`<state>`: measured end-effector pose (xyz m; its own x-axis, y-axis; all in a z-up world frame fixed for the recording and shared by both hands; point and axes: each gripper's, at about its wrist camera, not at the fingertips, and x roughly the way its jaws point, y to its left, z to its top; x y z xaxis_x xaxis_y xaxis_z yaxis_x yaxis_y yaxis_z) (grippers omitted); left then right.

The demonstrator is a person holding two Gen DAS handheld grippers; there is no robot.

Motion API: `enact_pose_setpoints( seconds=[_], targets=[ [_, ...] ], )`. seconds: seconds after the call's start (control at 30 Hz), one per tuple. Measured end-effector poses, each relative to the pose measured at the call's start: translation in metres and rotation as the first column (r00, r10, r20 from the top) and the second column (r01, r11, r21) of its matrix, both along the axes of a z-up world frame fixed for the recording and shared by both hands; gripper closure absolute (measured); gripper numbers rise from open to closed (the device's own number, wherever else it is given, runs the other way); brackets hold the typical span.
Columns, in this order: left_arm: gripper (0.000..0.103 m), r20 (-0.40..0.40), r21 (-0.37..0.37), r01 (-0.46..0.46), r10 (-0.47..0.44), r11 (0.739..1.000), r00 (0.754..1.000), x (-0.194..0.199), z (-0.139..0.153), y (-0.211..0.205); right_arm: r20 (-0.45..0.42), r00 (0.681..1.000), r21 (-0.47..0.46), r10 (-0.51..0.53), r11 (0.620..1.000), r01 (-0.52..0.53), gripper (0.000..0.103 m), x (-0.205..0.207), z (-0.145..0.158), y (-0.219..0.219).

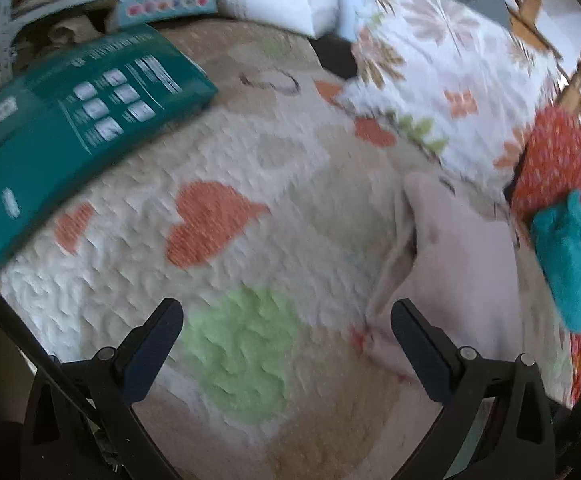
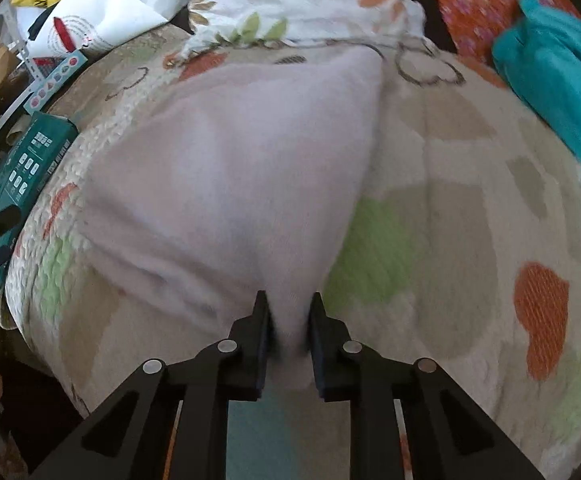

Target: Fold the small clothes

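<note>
Pale pink garment (image 2: pixel 226 184) lies on the heart-patterned quilt (image 2: pixel 470 208), one end bunched and clenched between the fingers of the right gripper (image 2: pixel 289 322); no crisp fold is visible, so folding looks barely begun. Left gripper (image 1: pixel 286 320) hangs released over the quilt just beside the garment's edge. Teal cloth (image 2: pixel 558 92), beyond the garment, appears still unfolded.

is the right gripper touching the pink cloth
Touching. The right wrist view shows the right gripper with a bunched corner of the pink cloth pinched between its two fingers, no gap on either side.
</note>
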<state>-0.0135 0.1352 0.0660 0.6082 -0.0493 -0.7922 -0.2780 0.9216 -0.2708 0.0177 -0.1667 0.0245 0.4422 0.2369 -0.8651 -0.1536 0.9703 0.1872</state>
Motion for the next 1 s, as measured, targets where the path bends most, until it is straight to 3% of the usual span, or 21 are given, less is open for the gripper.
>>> enact_pose_setpoints(
  seconds=[0.1, 0.17, 0.33, 0.37, 0.47, 0.57, 0.67, 0.77, 1.0],
  targets=[
    [0.0, -0.03, -0.001, 0.062, -0.062, 0.998, 0.998, -0.002, -0.011, -0.023, 0.047, 0.999, 0.054, 0.003, 0.999, -0.005, 0.076, -0.014, 0.016, -0.009],
    [0.0, -0.035, 0.023, 0.105, -0.105, 0.994, 0.994, -0.008, -0.018, -0.04, 0.077, 0.997, 0.059, -0.009, 0.998, 0.005, 0.062, -0.031, 0.022, -0.014],
    [0.0, -0.044, 0.073, 0.2, -0.197, 0.977, 0.979, -0.028, -0.035, -0.076, 0.165, 0.986, -0.066, -0.031, 0.997, 0.042, 0.052, -0.079, 0.027, -0.028],
    [0.0, -0.057, 0.079, 0.213, -0.209, 0.974, 0.976, -0.033, -0.041, -0.083, 0.171, 0.984, -0.081, -0.04, 0.995, 0.055, 0.047, -0.083, 0.026, -0.032],
    [0.0, -0.107, 0.07, 0.246, -0.238, 0.967, 0.965, -0.037, -0.056, -0.095, 0.163, 0.983, -0.087, -0.081, 0.992, 0.096, 0.045, -0.092, 0.018, -0.041],
    [0.0, -0.125, 0.178, 0.271, -0.252, 0.946, 0.96, -0.04, -0.061, -0.111, 0.166, 0.977, -0.081, -0.132, 0.986, 0.147, 0.042, -0.095, 0.016, -0.05],
    [0.0, -0.098, 0.229, 0.253, -0.236, 0.94, 0.967, -0.043, -0.065, -0.118, 0.168, 0.971, -0.047, -0.168, 0.983, 0.178, 0.04, -0.097, 0.016, -0.06],
    [0.0, -0.083, 0.231, 0.2, -0.186, 0.952, 0.979, -0.043, -0.066, -0.119, 0.17, 0.966, -0.024, -0.193, 0.98, 0.2, 0.037, -0.1, 0.017, -0.068],
    [0.0, -0.081, 0.224, 0.177, -0.163, 0.958, 0.983, -0.041, -0.067, -0.119, 0.171, 0.954, -0.019, -0.245, 0.968, 0.252, 0.034, -0.098, 0.014, -0.078]
  ],
)
